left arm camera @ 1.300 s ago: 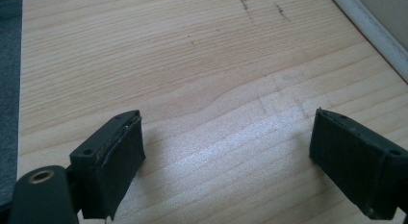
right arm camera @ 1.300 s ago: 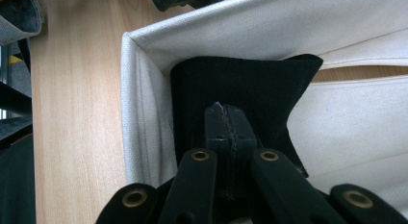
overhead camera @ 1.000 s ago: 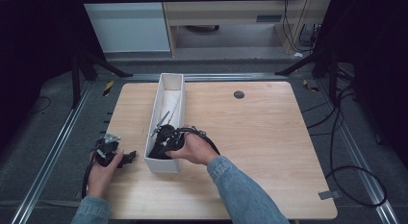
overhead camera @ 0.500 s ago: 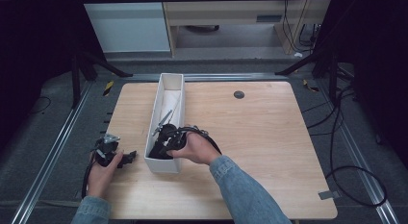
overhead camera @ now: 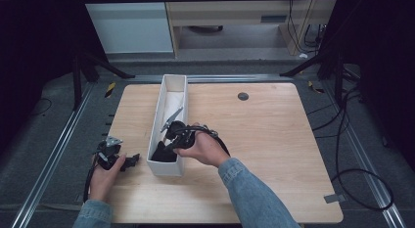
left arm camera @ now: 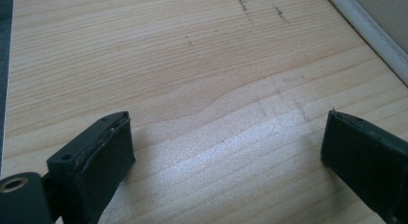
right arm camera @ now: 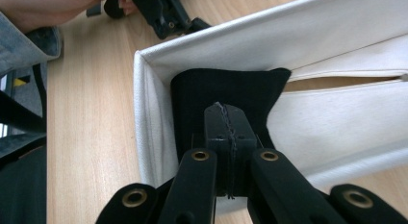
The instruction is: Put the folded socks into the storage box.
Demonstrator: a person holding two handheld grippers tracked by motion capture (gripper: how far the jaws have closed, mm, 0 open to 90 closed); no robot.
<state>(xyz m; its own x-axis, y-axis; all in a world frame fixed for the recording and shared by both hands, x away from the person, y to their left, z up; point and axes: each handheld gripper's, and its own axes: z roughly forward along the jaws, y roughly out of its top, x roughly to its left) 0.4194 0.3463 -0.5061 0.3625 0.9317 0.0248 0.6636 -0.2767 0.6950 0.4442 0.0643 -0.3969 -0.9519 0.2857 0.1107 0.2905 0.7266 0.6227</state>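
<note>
right gripper [right arm camera: 225, 137] clamped on black cloth [right arm camera: 226, 89] in white bin [overhead camera: 172, 93], left gripper [left arm camera: 226, 147] (jaws just widened) empty

The wide right part of the table [overhead camera: 274, 140] is bare wood, so a hand passes freely there. The long white box [overhead camera: 172, 125] stands lengthwise as a wall between both hands (its near end holds a black cloth [right arm camera: 226, 96]). The left gripper [overhead camera: 128, 162] has bare wood just beside this box.

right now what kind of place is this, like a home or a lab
Most likely a lab or recording workspace, not a home: a bare wooden table stands between metal floor rails, loose black cables trail over grey carpet, and dark stands flank it.
</note>
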